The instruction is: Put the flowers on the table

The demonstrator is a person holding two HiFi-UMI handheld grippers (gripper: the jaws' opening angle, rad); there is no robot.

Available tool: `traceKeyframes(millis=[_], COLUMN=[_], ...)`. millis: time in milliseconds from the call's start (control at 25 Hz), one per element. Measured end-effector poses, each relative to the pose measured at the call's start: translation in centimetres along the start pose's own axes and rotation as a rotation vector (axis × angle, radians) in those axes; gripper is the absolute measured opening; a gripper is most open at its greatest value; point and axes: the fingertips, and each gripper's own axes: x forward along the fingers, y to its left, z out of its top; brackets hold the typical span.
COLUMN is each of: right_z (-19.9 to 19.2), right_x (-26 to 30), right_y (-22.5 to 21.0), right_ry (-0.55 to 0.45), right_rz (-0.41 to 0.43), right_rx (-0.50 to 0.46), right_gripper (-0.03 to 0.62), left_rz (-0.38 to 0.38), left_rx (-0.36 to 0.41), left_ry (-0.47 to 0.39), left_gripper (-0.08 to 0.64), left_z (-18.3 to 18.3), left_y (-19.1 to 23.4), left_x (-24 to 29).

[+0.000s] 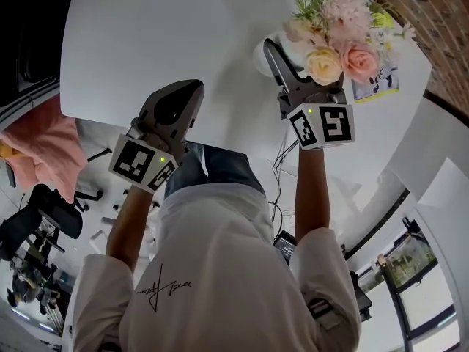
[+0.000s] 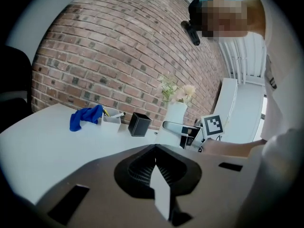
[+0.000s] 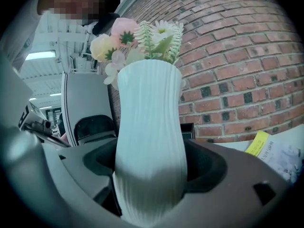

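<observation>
Right tongs: closed round the waist of the white ribbed vase, one jaw on each side. You grip the narrow part, so the wider shoulder above cannot slide down through.
Flowers: pink, cream and white heads stand up out of the vase mouth, directly over your right tongs. You handle them only by the vase, so no bloom gets squeezed.
Vase attitude: upright, which holds the stems in.
Place: over the far right part of the white surface, near the brick wall, with a leaflet just to its right.
Base: the left gripper view shows the vase low against the surface, but you cannot tell from any view whether it touches.
Left tongs: jaws pressed together with nothing between them, over the near edge and well left of the vase. They are idle and out of the way.
Far left: a blue cloth, a pen tray and a black box sit in a row, well apart from the vase.
Step, as I judge it: setting down. Feel the base settle flat before you part the jaws.
Risk: the vase looks tall and top-heavy, so a tilted release could tip it.
</observation>
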Motion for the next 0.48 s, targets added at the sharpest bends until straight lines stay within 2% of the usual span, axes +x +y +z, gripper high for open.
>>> traceKeyframes(millis=[240,480], right_z=[-0.3,-0.5], right_x=[1.1,2.6], right_y=[-0.2,-0.5], right_ry=[-0.017,-0.027], right_rz=[-0.019,-0.057], right_rx=[-0.040,-0.054], right_gripper=[0.416,0.416], left_rz=[0.047,0.049], left_rx=[0.039,0.063], left_ry=[-0.046,-0.065], left_gripper=[0.006,0.006], left_z=[0.2,0.7], left_y=[0.8,1.4], left_x=[2.9,5.3])
